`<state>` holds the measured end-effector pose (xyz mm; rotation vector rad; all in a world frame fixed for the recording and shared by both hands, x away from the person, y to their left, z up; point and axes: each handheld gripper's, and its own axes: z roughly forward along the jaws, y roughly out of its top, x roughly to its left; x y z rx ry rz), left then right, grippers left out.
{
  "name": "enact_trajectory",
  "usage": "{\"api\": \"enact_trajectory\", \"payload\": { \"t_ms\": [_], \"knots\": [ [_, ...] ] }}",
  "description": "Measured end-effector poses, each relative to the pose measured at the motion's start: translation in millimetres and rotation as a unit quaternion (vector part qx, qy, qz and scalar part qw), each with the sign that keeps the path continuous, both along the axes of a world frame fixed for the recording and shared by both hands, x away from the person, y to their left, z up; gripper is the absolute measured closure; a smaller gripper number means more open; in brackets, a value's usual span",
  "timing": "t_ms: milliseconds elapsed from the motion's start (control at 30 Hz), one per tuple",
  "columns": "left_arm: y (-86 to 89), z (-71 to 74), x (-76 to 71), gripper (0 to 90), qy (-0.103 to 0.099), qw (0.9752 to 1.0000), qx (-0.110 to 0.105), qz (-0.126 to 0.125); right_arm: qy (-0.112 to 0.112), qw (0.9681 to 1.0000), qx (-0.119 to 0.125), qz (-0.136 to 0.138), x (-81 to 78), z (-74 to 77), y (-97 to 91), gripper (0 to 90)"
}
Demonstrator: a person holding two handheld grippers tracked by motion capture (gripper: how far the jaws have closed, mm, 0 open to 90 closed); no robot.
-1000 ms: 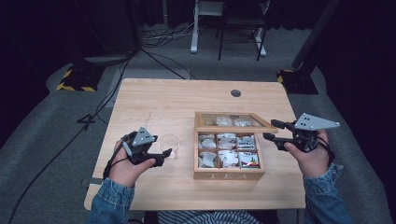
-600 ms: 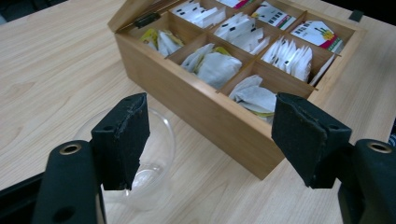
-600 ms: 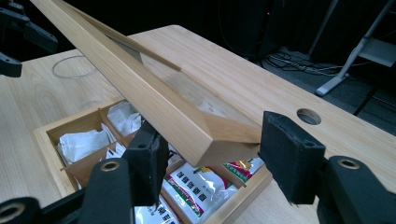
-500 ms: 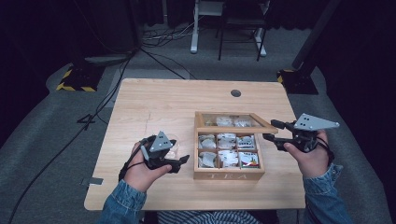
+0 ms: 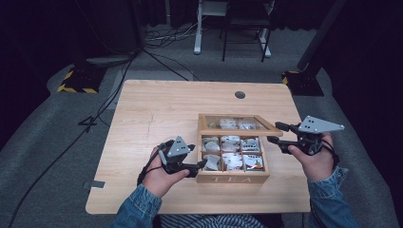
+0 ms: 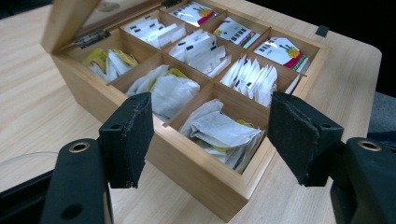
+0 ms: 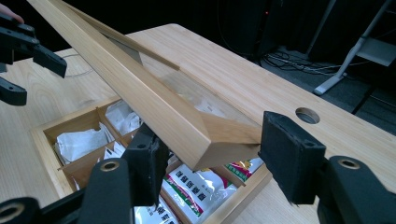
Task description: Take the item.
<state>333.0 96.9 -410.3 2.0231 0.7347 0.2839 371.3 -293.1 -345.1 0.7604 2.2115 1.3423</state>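
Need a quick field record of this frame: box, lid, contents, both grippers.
box: wooden tea box on the table, nine compartments
lid: glass-paned lid raised, corner between the right gripper's jaws
contents: tea bags and sachets in the compartments
left gripper: left gripper with jaws apart, nothing held, at the box's near-left corner, jaws have just been closing slightly
right gripper: right gripper props the lid's corner; whether the pads press on it is unclear
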Motion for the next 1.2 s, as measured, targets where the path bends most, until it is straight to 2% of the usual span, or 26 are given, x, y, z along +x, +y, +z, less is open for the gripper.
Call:
{"api": "enact_trajectory", "payload": {
  "t_ms": [233,333,467,567,700,867,967,1200],
  "knots": [
    [-14.5,-10.0,1.2,32.6,0.009,0.9996,0.018,-0.018,0.0,1.0,-0.001,-0.001,-0.1,0.0,0.2,42.9],
    [-17.8,-13.5,2.4,34.3,0.016,0.9994,0.017,-0.026,0.0,1.0,-0.002,0.0,-0.2,0.0,0.2,42.9],
    [-24.1,-19.5,3.7,42.4,0.03,0.9981,0.021,-0.049,0.0,1.0,-0.002,0.0,-0.2,0.0,0.2,42.9],
    [-28.0,-22.2,3.9,45.5,0.026,0.9973,0.033,-0.06,0.0,1.0,-0.002,0.0,-0.1,-0.1,0.2,42.9],
    [-30.6,-24.7,5.4,52.8,0.023,0.9965,0.05,-0.063,-0.001,1.0,-0.003,0.0,-0.2,-0.2,0.3,42.8],
    [-31.5,-26.0,7.2,62.9,0.022,0.996,0.06,-0.063,-0.001,1.0,-0.003,0.0,-0.1,-0.3,0.4,42.7],
    [-32.1,-27.0,8.5,65.6,0.02,0.9959,0.063,-0.062,0.0,1.0,-0.004,-0.001,-0.1,-0.5,0.8,42.5],
    [-34.6,-29.1,11.3,65.9,0.016,0.9959,0.064,-0.061,0.0,1.0,-0.004,-0.001,-0.1,-0.8,1.2,42.2]
  ]
}}
